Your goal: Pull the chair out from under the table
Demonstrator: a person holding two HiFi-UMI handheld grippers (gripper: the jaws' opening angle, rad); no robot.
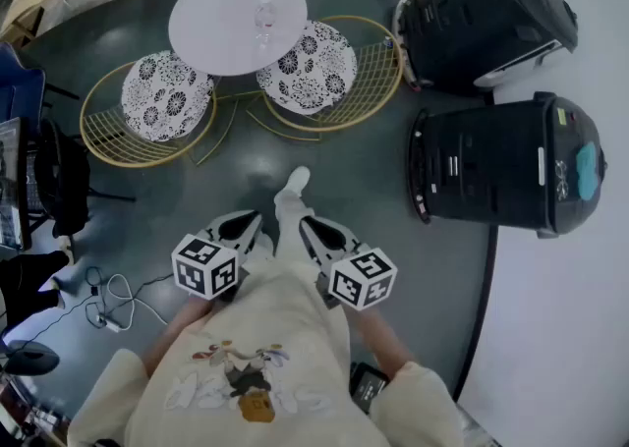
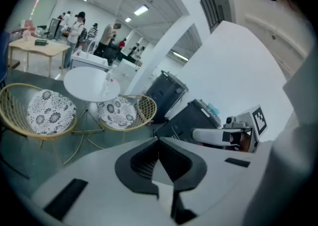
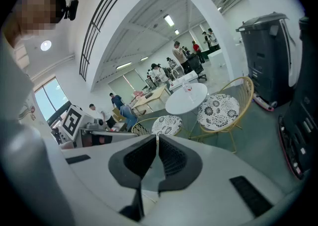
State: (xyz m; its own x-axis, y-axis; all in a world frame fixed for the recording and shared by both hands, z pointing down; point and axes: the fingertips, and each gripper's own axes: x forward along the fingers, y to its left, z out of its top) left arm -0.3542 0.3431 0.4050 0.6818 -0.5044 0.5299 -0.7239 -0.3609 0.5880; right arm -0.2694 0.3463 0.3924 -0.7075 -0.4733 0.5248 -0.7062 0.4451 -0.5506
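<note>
Chairs number 2 in front of the person, both gold wire tubs with patterned cushions: the left chair (image 1: pixel 165 96) and the right chair (image 1: pixel 310 64) flank a round white table (image 1: pixel 221 27), each with the inner edge of its cushion tucked just under the tabletop. Which one is meant, I cannot tell. Both stand well apart from the grippers, up the floor from them. The right chair lies almost straight ahead and the left chair off to the left. Each chair's wire back curves round the side away from the table, so I judge a pull would have to take that rim and draw it outward, the left chair to the lower left, the right chair to the lower right. The left gripper (image 1: pixel 246 223) is nearer the left chair, the right gripper (image 1: pixel 311 229) nearer the right one. Both are held close to the person's body, angled downward, jaws pressed together with nothing between them, as each gripper view shows plainly. The head view alone gives the plan from above, with 2 black machines (image 1: pixel 496 165) on the right and a cable (image 1: pixel 113 300) on the floor at the left. The gripper views instead show the chairs side-on, their thin legs, and people standing far behind.
</note>
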